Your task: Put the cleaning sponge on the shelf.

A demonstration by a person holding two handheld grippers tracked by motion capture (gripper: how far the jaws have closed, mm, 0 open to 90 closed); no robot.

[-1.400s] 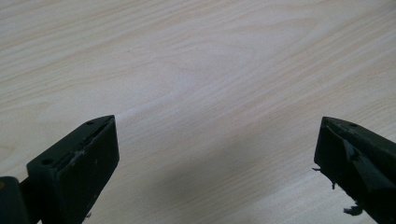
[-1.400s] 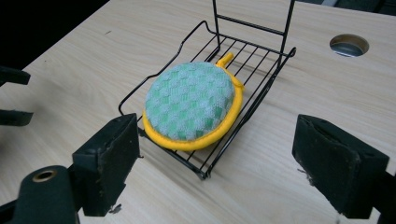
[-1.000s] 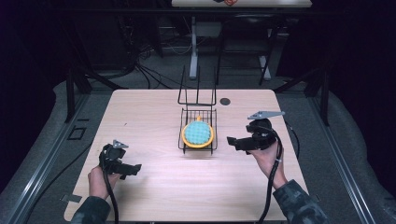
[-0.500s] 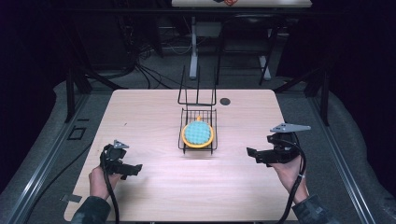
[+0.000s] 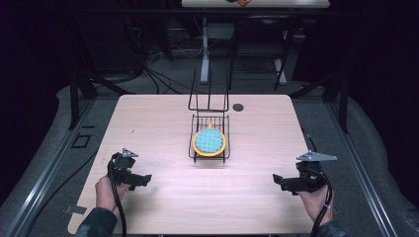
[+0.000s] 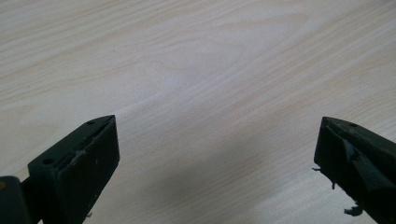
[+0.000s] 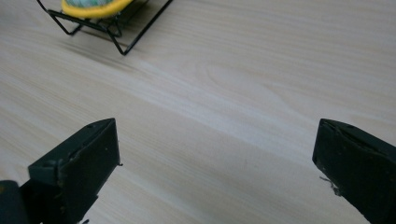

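1. Currently left gripper point(image 5: 141, 179) sits low over the near-left of the table point(image 5: 163, 118), jaws wide apart, only bare wood between them.
2. Right gripper point(image 5: 279, 180) at near-right, jaws just been opening, now spread wide, holding nothing.
3. Farther back, mid-table: black wire rack point(image 5: 210, 140) with the yellow-rimmed blue plate point(image 5: 209, 141) lying in it, well apart from both grippers.

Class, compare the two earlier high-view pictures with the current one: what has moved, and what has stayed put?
The right gripper has drawn back from beside the wire rack towards the table's near right edge, its jaws just opening, nothing between them. The left gripper stayed open and in place. The yellow-rimmed blue plate remains in the rack.
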